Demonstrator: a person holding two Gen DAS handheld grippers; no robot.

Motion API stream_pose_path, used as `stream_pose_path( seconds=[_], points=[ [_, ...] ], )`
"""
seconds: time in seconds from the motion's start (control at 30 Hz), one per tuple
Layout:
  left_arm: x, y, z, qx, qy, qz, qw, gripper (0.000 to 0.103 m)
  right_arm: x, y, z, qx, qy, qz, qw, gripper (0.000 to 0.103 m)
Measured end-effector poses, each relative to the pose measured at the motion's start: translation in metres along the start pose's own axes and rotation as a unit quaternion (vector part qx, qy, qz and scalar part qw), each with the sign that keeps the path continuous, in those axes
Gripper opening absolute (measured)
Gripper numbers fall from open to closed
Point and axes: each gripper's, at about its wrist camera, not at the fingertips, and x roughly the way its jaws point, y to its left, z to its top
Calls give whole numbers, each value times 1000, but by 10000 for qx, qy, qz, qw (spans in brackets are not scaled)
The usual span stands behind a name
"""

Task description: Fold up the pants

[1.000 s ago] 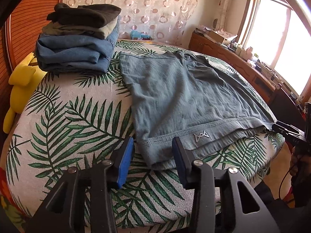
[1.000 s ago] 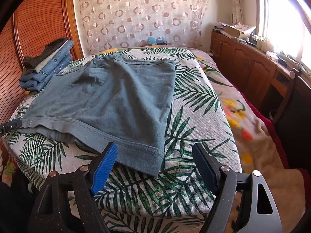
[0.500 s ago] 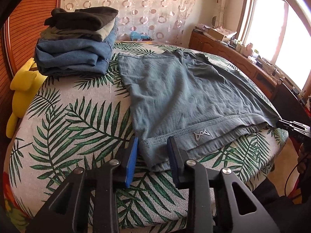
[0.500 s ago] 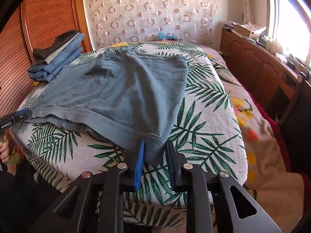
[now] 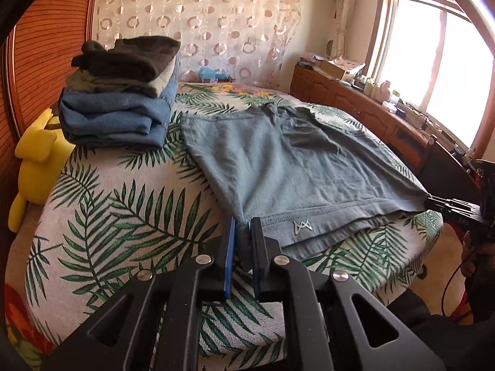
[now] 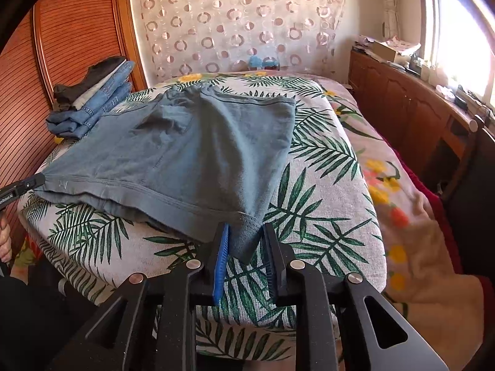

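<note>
Two corners of the grey-blue pants (image 5: pixel 278 167) are pinched at this moment, one in each tool. The garment lies spread across the middle of the leaf-print bedspread (image 5: pixel 123 216), its hem edge toward the lower part of both frames and its far edge reaching toward the patterned curtain (image 6: pixel 235 24) at the top. In the left wrist view the left gripper (image 5: pixel 243 232) sits at bottom centre with its jaws drawn together on the near left hem corner, just left of the small white logo (image 5: pixel 301 226); the cloth looks slightly raised off the bed there. In the right wrist view the right gripper (image 6: pixel 245 235) is clamped on the other hem corner at bottom centre, a fold of fabric bunched between its pads, and the hem runs taut toward the left edge of that frame.

As for progress, I judge the fold as barely begun: both corners are secured, but the pants are still flat and full length, with no layer laid over another. What remains is carrying the hem up over the body and laying it down, then any further halving.

A stack of folded clothes (image 5: pixel 120 102) sits at the upper left, beside a yellow plush toy (image 5: pixel 37 160) at the left edge.
</note>
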Motion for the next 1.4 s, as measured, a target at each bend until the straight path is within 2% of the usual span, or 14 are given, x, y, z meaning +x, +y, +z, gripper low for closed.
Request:
stream_pose_path(
  seconds=[0.23,0.37,0.57,1.0,1.4],
  points=[
    [-4,-14,19,134,-152,-169,9997,10,-11,4,6,56,-260,-73,9996,26],
    [-2,-27,33,288,-233,-325,9988,10,-14,4,6,80,-393,-70,9992,37],
    [4,-51,53,560,-299,-544,9965,10,-5,7,5,26,-333,-59,9994,37],
    [28,-115,81,1096,-155,-933,9895,9,5,6,14,-87,-414,148,9990,38],
    [51,-182,105,1619,-5,-1199,9795,9,9,-11,11,31,-563,264,9981,38]
  ],
)
